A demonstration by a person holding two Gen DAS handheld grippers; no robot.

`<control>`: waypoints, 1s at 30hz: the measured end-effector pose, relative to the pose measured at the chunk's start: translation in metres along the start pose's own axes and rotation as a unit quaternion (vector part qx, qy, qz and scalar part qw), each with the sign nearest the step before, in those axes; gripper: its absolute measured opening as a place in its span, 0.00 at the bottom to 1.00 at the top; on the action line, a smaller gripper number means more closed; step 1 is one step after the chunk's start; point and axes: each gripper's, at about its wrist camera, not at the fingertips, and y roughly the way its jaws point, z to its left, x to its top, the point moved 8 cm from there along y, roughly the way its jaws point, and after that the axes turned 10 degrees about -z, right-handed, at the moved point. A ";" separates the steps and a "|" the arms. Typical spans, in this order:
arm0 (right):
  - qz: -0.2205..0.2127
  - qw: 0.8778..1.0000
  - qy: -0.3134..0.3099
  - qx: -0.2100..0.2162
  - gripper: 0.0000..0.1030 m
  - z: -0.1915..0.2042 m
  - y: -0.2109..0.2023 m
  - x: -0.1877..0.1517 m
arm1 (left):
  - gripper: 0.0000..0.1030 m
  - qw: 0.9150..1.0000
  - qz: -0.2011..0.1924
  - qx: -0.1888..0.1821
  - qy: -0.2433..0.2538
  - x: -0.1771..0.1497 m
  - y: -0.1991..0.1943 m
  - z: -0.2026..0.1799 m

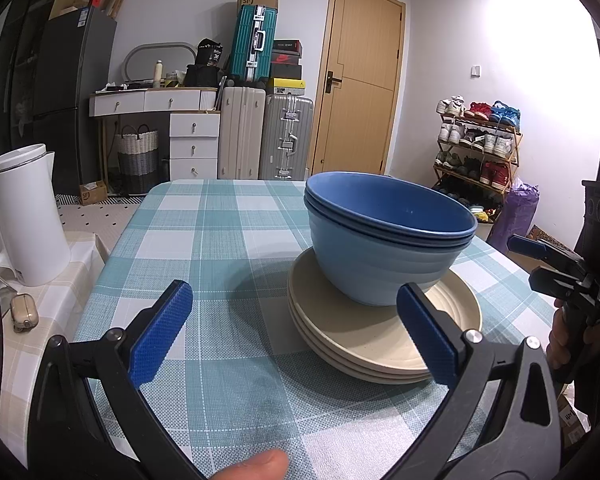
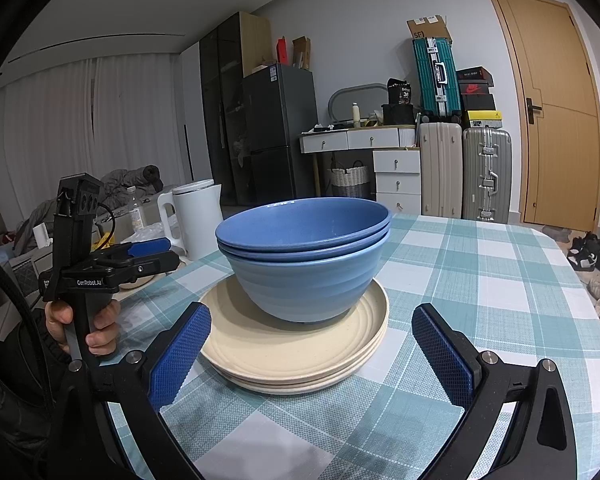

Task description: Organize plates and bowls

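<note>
2 grippers (image 1: 296, 336) (image 2: 312, 356) — wide apart, empty

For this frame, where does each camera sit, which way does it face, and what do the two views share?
Left wrist: on the left gripper, facing across the checked table toward the door; shows its open blue fingers, a thumb tip, and the right gripper at right.
Right wrist: on the right gripper, facing the fridge and dresser; shows its open fingers and the hand holding the left gripper.
Shared: blue bowls on cream plates, kettle, suitcases.
</note>
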 end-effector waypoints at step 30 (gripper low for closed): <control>0.000 1.000 0.001 -0.002 1.00 0.000 0.000 0.000 | 0.99 1.000 -0.001 0.000 0.000 0.000 0.000 0.001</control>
